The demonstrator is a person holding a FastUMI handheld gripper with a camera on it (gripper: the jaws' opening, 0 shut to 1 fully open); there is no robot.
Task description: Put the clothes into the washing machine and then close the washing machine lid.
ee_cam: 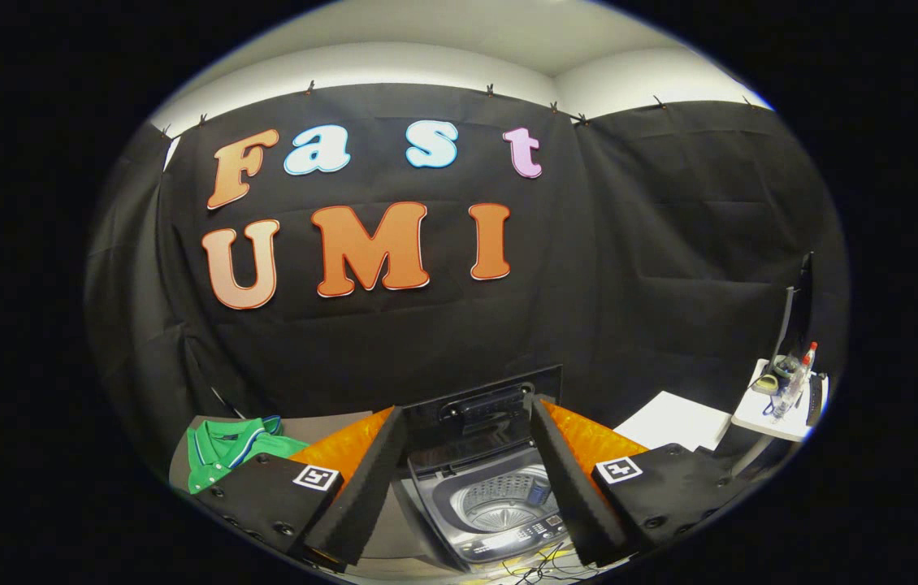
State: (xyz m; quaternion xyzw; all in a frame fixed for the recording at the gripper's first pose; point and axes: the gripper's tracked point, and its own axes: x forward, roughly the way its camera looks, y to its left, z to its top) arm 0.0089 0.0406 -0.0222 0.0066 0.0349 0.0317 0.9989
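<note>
The jaws are spread wide and hold nothing. The shirt point(227, 448) lies at the lower left, beside the open washer point(500, 496).

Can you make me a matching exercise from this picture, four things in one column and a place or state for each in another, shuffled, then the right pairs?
Things
1. green shirt
2. washing machine
3. gripper
4. spray bottle

Places or states
A. lid raised, drum bare, seen between the fingers
B. open, holding nothing
C. lying on a surface beside the washing machine, on the left finger's side
D. standing on a small white stand, far off beyond the right finger

Pairs: 1-C, 2-A, 3-B, 4-D
</note>
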